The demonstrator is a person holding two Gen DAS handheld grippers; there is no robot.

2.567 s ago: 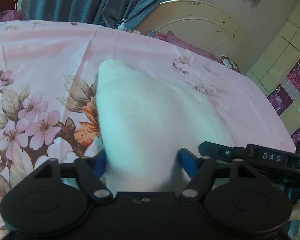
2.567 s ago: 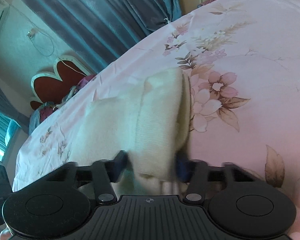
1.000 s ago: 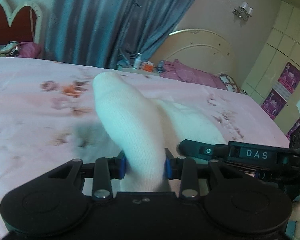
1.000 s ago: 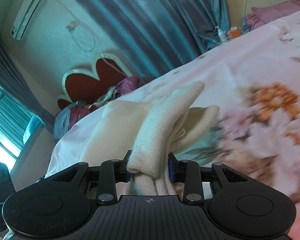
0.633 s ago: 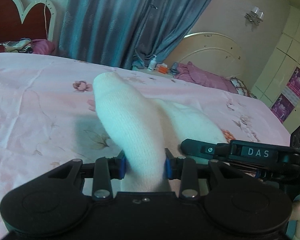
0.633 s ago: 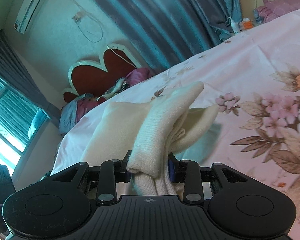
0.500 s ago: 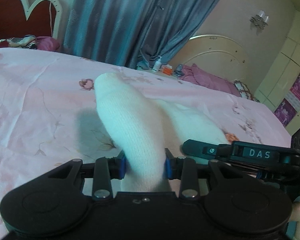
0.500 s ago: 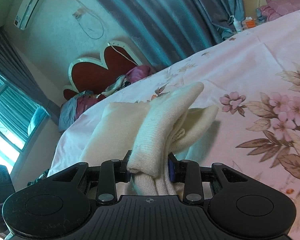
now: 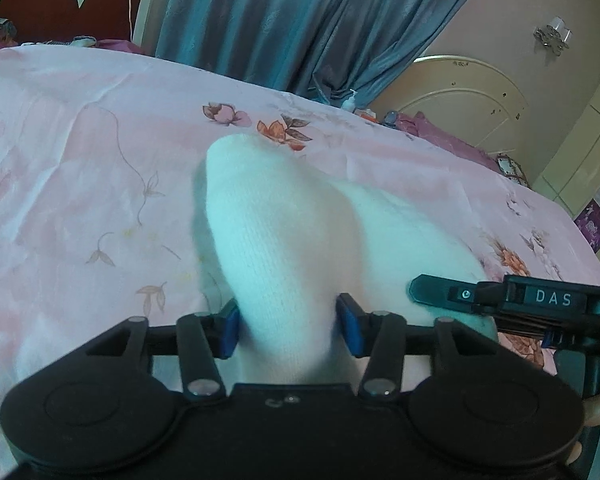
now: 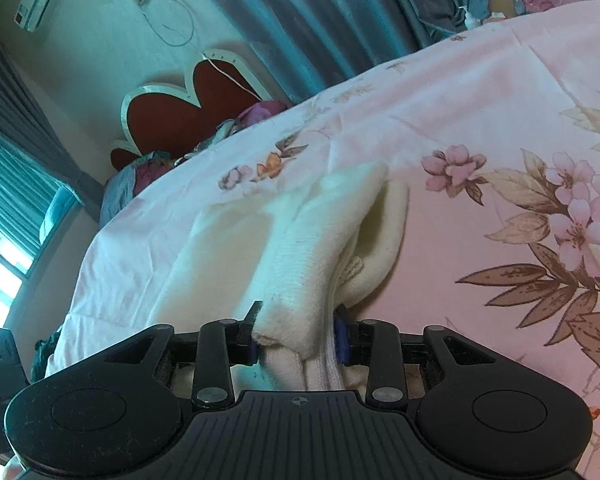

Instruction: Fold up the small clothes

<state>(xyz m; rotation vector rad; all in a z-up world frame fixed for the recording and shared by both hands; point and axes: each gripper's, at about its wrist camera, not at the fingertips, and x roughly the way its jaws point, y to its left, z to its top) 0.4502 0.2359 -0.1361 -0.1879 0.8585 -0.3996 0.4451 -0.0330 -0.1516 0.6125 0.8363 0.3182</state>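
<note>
A cream-white knitted garment (image 9: 284, 232) lies folded on the pink flowered bedsheet (image 9: 80, 160). A bunched fold of it runs between the blue pads of my left gripper (image 9: 288, 320). Its jaws are opening, and the pads stand wider with the knit loose between them. In the right wrist view the same garment (image 10: 308, 232) lies in layers on the sheet (image 10: 480, 100). My right gripper (image 10: 296, 336) is shut on its near edge, which is pinched in several layers. The right gripper's body (image 9: 500, 300) shows at the right of the left wrist view.
A red heart-shaped headboard (image 10: 172, 108) with a heap of clothes (image 10: 148, 168) stands at the bed's far end. Blue curtains (image 9: 280, 20) hang behind the bed. A cream headboard (image 9: 460, 92) and small bottles (image 9: 352, 100) are at the back right. A window (image 10: 4, 216) is on the left.
Both grippers have come down toward the bed with the garment, which now rests on the sheet. The left jaws have spread wider around the fold. The right grip is unchanged.
</note>
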